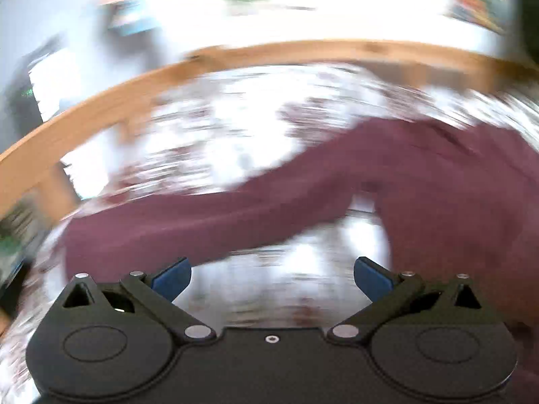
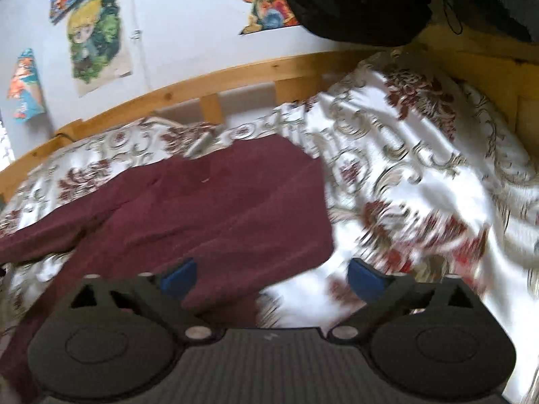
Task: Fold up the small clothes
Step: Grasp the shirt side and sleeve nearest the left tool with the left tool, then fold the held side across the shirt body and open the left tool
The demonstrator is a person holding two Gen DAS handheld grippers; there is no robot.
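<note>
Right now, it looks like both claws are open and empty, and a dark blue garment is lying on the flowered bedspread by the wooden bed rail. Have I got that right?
Nearly. The garment is dark red, not dark blue; the right wrist view shows it most clearly. The rest holds: left claw and right claw are open and empty, and the garment lies on the flowered bedspread by the wooden bed rail.

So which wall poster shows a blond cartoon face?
The tall poster with green foliage, left of the wall cable in the right wrist view; the others are mainly orange and blue.
</note>
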